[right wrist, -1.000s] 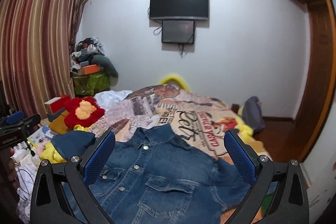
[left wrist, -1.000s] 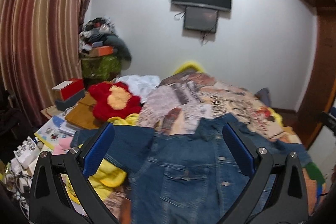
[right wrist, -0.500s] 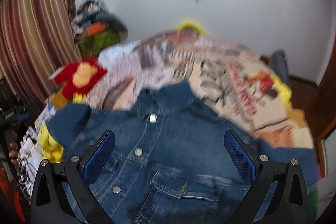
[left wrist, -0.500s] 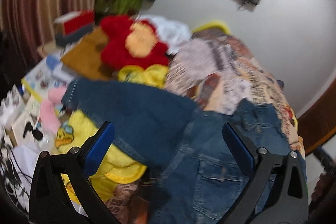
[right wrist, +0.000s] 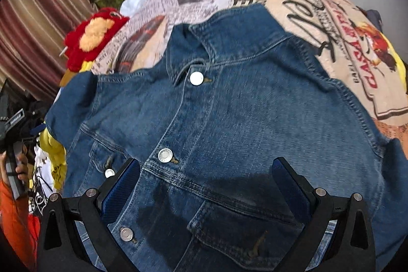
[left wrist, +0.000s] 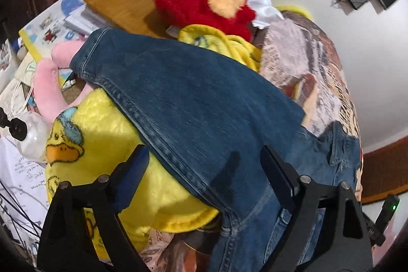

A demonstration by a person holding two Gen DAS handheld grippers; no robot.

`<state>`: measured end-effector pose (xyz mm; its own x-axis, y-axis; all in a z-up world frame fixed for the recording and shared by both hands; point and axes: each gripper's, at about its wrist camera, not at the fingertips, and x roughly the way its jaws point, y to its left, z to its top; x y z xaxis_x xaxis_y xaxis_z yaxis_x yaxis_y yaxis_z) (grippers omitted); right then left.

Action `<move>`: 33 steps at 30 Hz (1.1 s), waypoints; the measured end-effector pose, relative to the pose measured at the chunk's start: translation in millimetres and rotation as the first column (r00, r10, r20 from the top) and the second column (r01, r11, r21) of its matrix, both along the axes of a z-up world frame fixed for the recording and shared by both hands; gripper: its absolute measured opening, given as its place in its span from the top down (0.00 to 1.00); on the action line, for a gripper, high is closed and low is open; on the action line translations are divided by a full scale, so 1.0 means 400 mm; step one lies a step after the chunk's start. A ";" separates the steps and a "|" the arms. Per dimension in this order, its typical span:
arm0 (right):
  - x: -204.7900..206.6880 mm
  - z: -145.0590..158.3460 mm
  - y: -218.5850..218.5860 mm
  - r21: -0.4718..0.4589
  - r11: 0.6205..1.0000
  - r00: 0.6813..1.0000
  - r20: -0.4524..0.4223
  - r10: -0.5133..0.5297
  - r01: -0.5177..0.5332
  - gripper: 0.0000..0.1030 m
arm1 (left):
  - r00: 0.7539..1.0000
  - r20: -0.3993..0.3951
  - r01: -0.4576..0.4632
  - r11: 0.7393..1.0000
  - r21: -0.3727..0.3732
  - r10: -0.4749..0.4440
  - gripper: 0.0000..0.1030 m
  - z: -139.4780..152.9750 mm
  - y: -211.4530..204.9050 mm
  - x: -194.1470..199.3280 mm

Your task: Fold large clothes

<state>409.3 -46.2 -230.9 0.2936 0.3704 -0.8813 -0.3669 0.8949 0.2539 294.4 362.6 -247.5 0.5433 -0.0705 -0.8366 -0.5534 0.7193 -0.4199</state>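
Left tongs (left wrist: 204, 170) closing in, still apart over sleeve (left wrist: 178, 93); right tongs (right wrist: 206, 177) apart above denim jacket (right wrist: 229, 119). Jacket lies flat, no fold started.

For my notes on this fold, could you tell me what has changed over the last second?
Both grippers have dropped towards the denim jacket. The left gripper now hangs over the sleeve, jaws just closing slightly but gripping nothing. The right gripper sits open over the chest. The jacket still lies buttoned on the bed, untouched.

Right gripper (right wrist: 204, 185), jaws apart, hangs above buttoned denim jacket (right wrist: 229, 119).
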 end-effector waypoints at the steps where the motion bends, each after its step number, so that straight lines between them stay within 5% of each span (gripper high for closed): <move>1: 0.004 -0.009 0.004 -0.001 1.000 1.000 -0.015 0.006 -0.006 0.00 | 1.000 0.002 -0.007 1.000 -0.009 0.007 0.19 -0.007 0.009 0.002; 3: 0.007 -0.024 0.008 -0.003 1.000 0.999 -0.033 0.011 -0.011 0.00 | 1.000 0.003 -0.023 1.000 -0.007 0.023 0.23 -0.021 0.023 0.011; 8: 0.010 -0.041 0.001 0.005 1.000 0.998 -0.058 -0.002 0.003 0.00 | 0.997 -0.011 -0.077 0.996 0.040 0.078 0.51 -0.029 0.059 0.033; 13: 0.004 -0.023 -0.011 0.008 1.000 0.999 -0.048 -0.019 0.020 0.00 | 0.994 -0.083 -0.047 0.970 0.237 0.068 0.83 0.000 0.029 0.063; 21: -0.022 0.048 -0.056 0.018 0.999 1.000 0.008 -0.029 0.029 0.00 | 0.993 -0.008 0.106 0.834 0.542 -0.121 0.85 0.213 -0.172 0.087; 28: -0.057 0.127 -0.116 0.058 0.996 0.995 0.064 -0.070 0.067 0.00 | 0.936 0.096 0.219 0.775 0.593 -0.339 0.89 0.331 -0.394 0.119; 31: -0.078 0.155 -0.145 0.068 0.994 0.993 0.083 -0.085 0.080 0.00 | 0.902 0.051 0.312 0.729 0.609 -0.429 0.89 0.297 -0.503 0.144; 33: -0.092 0.169 -0.162 0.072 0.994 0.991 0.094 -0.092 0.085 0.00 | 0.875 0.004 0.397 0.722 0.566 -0.484 0.89 0.238 -0.566 0.165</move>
